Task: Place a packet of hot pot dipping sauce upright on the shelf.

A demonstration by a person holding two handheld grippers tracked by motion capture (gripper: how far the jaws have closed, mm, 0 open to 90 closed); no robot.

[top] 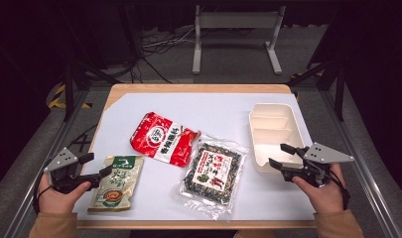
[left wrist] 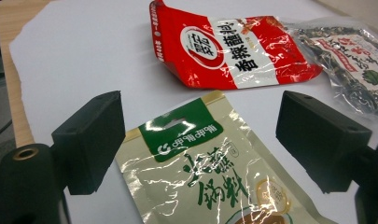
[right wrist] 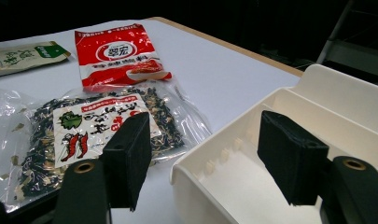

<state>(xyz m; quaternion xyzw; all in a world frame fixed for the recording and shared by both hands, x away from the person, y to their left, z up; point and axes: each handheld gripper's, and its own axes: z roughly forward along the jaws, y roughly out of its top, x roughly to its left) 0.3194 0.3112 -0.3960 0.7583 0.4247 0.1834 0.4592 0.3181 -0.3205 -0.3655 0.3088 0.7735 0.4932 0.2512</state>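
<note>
The left gripper (top: 96,165) sat at the near left edge of the table (top: 198,89), its jaws spread wide with nothing pressed between them; in the left gripper view the green and gold pouch (left wrist: 210,177) lay flat on the white sheet (left wrist: 84,56) below the gap between the jaws, its green top edge pointing away. The right gripper (top: 279,155) was held at the near right, jaws likewise apart and empty, poised at the near corner of the white compartment tray (top: 273,111); one jaw stood over the tray's near compartment, the other outside its wall. The red packet (top: 164,138) lay at mid-table, just beside the clear bag of dried spices (top: 213,171), whose edge lay close to the tray.
</note>
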